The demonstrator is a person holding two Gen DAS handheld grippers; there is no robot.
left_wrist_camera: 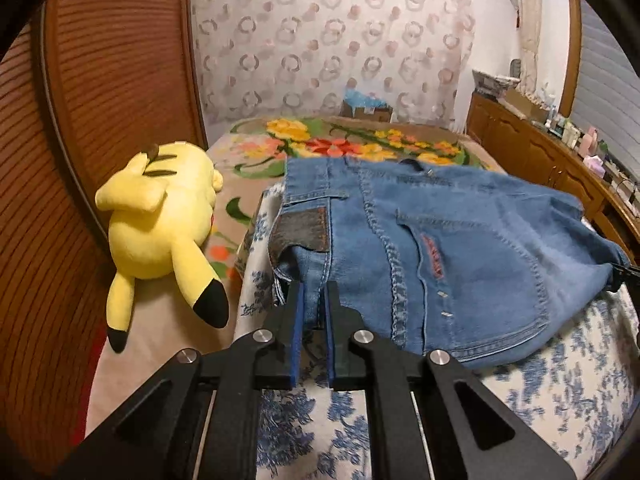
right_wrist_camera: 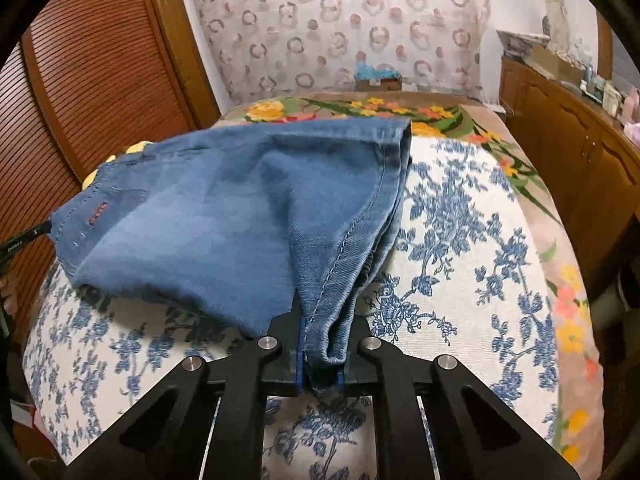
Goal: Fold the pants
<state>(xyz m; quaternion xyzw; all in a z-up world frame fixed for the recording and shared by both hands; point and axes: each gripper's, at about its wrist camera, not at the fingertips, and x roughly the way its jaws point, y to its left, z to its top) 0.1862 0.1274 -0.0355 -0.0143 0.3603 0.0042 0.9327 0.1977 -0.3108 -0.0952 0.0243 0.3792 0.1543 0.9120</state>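
Note:
Folded blue jeans point(left_wrist_camera: 460, 240) hang lifted between both grippers above a blue-and-white floral cloth point(left_wrist_camera: 560, 380). My left gripper point(left_wrist_camera: 314, 286) is shut on the waistband edge near the brown leather patch point(left_wrist_camera: 300, 232), with denim pinched between its blue pads. The back pocket with red stitching faces up. In the right wrist view my right gripper point(right_wrist_camera: 320, 320) is shut on a bunched seam of the jeans point(right_wrist_camera: 220, 232), and the denim drapes over its fingertips. The left gripper's tip point(right_wrist_camera: 28, 240) shows at the far left, and the right gripper's tip point(left_wrist_camera: 624, 276) at the far right.
A yellow plush toy point(left_wrist_camera: 160, 232) lies to the left on the bed beside a louvred wooden door point(left_wrist_camera: 100, 80). A flowered blanket point(left_wrist_camera: 320, 144) covers the far end of the bed. A wooden cabinet point(right_wrist_camera: 560, 128) with clutter runs along the right. A cardboard box point(left_wrist_camera: 366, 112) stands by the curtain.

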